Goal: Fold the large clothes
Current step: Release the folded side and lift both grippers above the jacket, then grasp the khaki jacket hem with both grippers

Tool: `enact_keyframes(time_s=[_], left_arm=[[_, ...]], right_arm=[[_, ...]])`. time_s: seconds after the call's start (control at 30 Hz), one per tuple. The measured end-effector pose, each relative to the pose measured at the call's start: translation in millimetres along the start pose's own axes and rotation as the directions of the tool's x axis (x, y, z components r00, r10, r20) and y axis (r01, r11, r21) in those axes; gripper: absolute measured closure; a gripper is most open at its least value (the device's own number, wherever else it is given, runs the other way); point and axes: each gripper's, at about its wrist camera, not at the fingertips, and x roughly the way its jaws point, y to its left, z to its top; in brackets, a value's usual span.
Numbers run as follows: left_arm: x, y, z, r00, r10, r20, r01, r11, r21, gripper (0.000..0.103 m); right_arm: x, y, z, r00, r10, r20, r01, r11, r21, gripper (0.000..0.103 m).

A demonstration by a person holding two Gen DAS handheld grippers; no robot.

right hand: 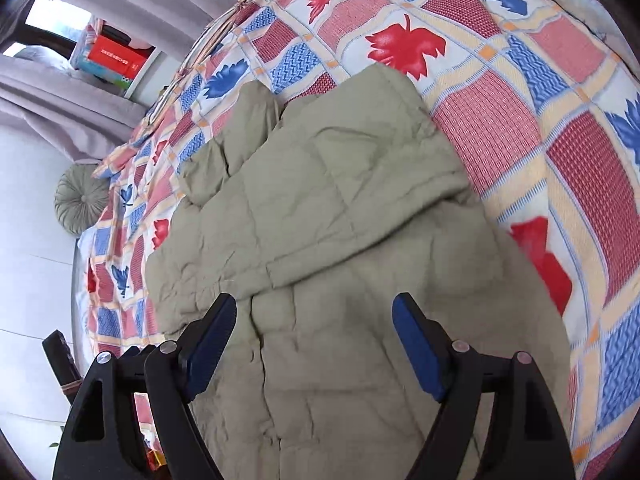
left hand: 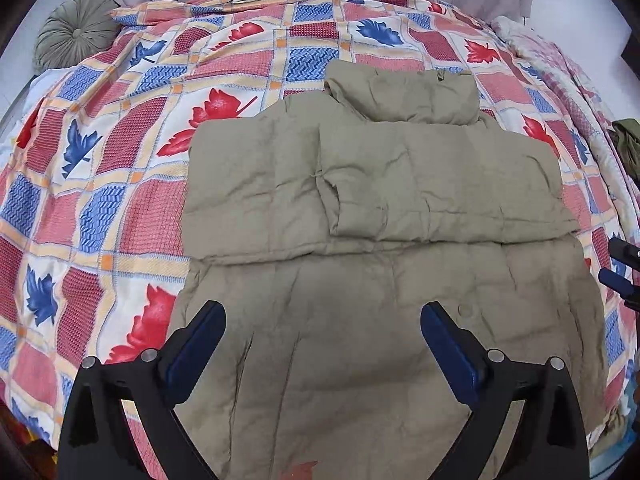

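A large khaki quilted jacket (left hand: 360, 208) lies flat on the bed, both sleeves folded across its chest, collar at the far end. It also shows in the right wrist view (right hand: 328, 208). My left gripper (left hand: 322, 316) is open and empty, hovering over the jacket's lower part near the hem. My right gripper (right hand: 314, 312) is open and empty above the jacket's lower body; its fingers (left hand: 618, 276) show at the right edge of the left wrist view.
The bed wears a patchwork cover (left hand: 120, 128) with red and blue leaves. A round grey-green cushion (left hand: 74, 28) lies at the far left corner. Curtains (right hand: 80, 92) and a shelf with boxes (right hand: 112, 56) stand beyond. A dark green cloth (left hand: 628, 140) lies at the right.
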Motion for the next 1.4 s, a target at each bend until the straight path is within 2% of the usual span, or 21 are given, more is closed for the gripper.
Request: enact_keyframes(time_s=[0.3,0.5,0.57,0.8,0.93,1.13,1.23,1.3,1.4], left_arm=[[-26,26,-62,0.995,0.038,-0.096,-0.041,0.999,-0.032,0.004],[-35,45,-97,0.983,0.058,-0.175,-0.069,0.996,-0.06,0.004],[-39,50,-106,0.98,0.067,-0.185,-0.078,0.996,-0.052,0.004],[-50,58,-123,0.973,0.042,-0.228,-0.053,0.998,-0.04,0.004],[-53,61,-128,0.969,0.017,-0.246,-0.034,0.997,-0.067,0.004],[-55,68,-139,0.961,-0.051,-0.272,0.019,0.993,-0.119,0.004],[-56,72,-145,0.959,-0.044,-0.28,0.006,0.991,-0.134,0.004],[-56,78,-149,0.96,-0.048,-0.275,0.008,0.989,-0.146,0.004],[-52,90,-156,0.951,-0.103,-0.29,0.041,0.976,-0.212,0.004]], right_arm=[[-26,2,-42,0.998,-0.025,-0.059,0.027,0.999,0.03,0.02],[-40,-8,-70,0.99,-0.052,-0.129,0.061,0.996,0.07,0.02],[-45,-13,-80,0.984,-0.093,-0.154,0.106,0.991,0.082,0.02],[-55,-40,-113,0.959,-0.145,-0.242,0.191,0.965,0.181,0.02],[-61,-53,-128,0.956,-0.121,-0.268,0.185,0.957,0.225,0.02],[-73,-65,-144,0.966,-0.067,-0.25,0.146,0.939,0.312,0.019],[-79,-67,-148,0.971,-0.059,-0.231,0.136,0.933,0.334,0.002],[-84,-69,-149,0.977,-0.056,-0.204,0.127,0.927,0.352,0.0],[-87,-76,-153,0.982,-0.043,-0.182,0.112,0.915,0.388,0.0]])
